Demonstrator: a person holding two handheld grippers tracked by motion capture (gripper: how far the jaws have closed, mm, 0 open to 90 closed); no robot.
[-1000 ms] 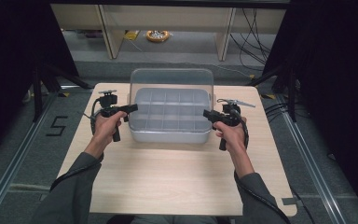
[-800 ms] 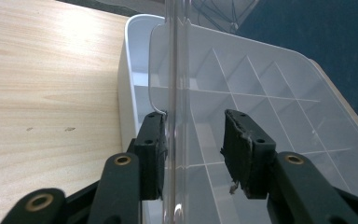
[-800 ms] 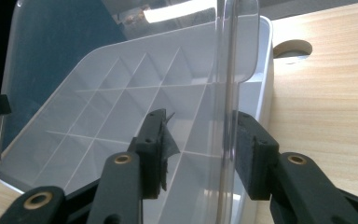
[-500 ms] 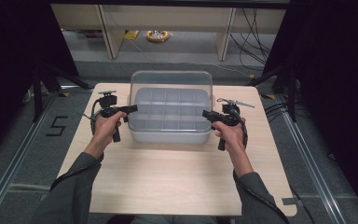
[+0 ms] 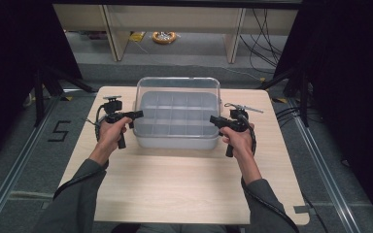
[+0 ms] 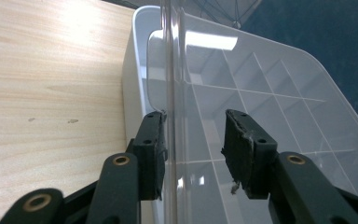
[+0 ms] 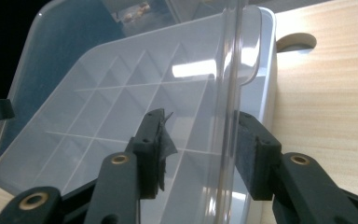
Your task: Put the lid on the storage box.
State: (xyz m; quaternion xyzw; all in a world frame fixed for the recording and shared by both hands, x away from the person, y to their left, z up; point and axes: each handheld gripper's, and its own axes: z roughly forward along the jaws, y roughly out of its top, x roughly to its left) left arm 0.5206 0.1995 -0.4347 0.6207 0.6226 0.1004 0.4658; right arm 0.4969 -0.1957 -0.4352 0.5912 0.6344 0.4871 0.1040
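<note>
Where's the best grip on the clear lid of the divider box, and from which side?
Grip the clear lid by its two side edges, one gripper coming in from each end of the box. The lid stands tilted up over the tray, leaving thin edges exposed. The left gripper and right gripper already straddle those edges with open fingers, so closing there looks likeliest to work.
</note>
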